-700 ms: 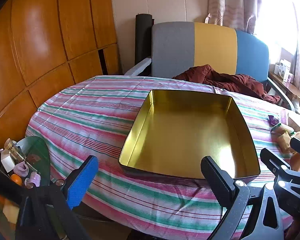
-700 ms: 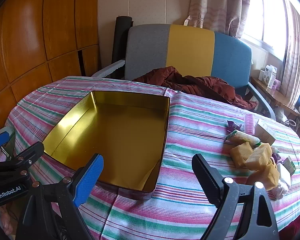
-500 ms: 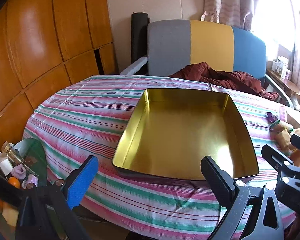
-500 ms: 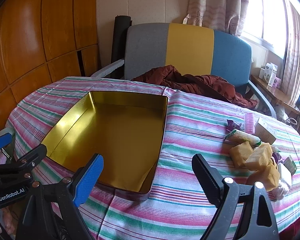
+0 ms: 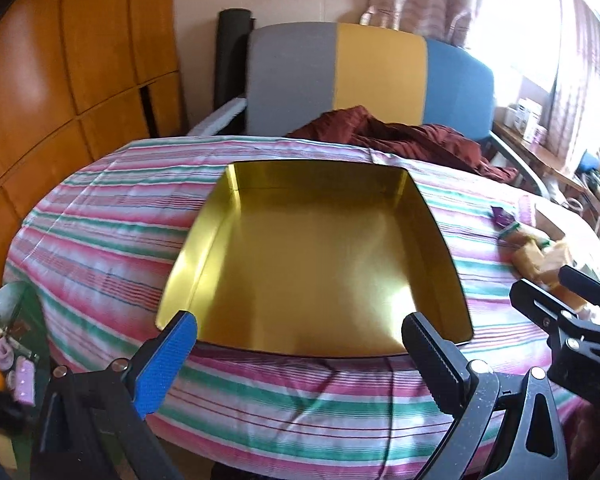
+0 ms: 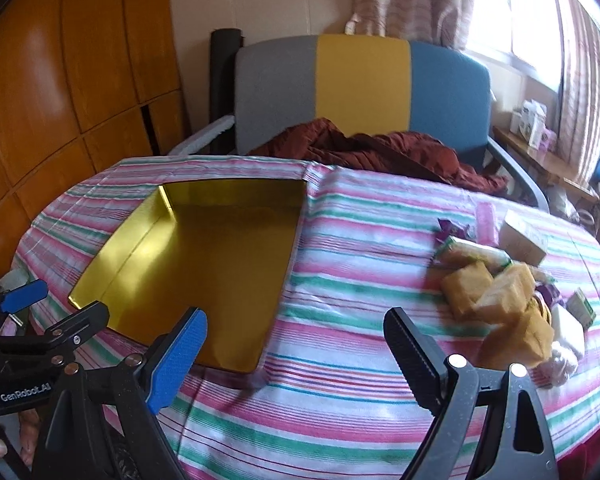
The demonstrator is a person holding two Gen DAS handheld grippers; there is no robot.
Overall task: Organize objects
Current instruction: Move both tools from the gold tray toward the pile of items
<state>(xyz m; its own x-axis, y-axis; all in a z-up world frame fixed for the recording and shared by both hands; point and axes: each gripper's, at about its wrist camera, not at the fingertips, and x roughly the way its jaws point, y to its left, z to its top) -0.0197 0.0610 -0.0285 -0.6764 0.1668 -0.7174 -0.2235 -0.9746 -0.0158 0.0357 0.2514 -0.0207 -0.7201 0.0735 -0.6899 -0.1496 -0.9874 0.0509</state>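
Observation:
An empty gold tin box (image 5: 316, 264) sits on the striped tablecloth (image 5: 100, 216); it also shows in the right wrist view (image 6: 204, 264). My left gripper (image 5: 300, 340) is open and empty, hovering just before the box's near edge. My right gripper (image 6: 296, 332) is open and empty, above the cloth to the right of the box. A pile of small objects lies at the table's right: yellow-wrapped packets (image 6: 496, 292), a green-edged packet (image 6: 472, 252), a beige box (image 6: 524, 236), purple wrappers (image 6: 452, 228) and a white item (image 6: 568, 328).
A grey, yellow and blue chair (image 6: 360, 88) with a dark red garment (image 6: 380, 152) stands behind the table. Wooden panels (image 5: 60, 80) fill the left. A low glass side table with small items (image 5: 4, 344) is at the lower left.
Both grippers have moved forward and up toward the table; the box looks nearer. The views are slightly blurred from motion. Both stay open.

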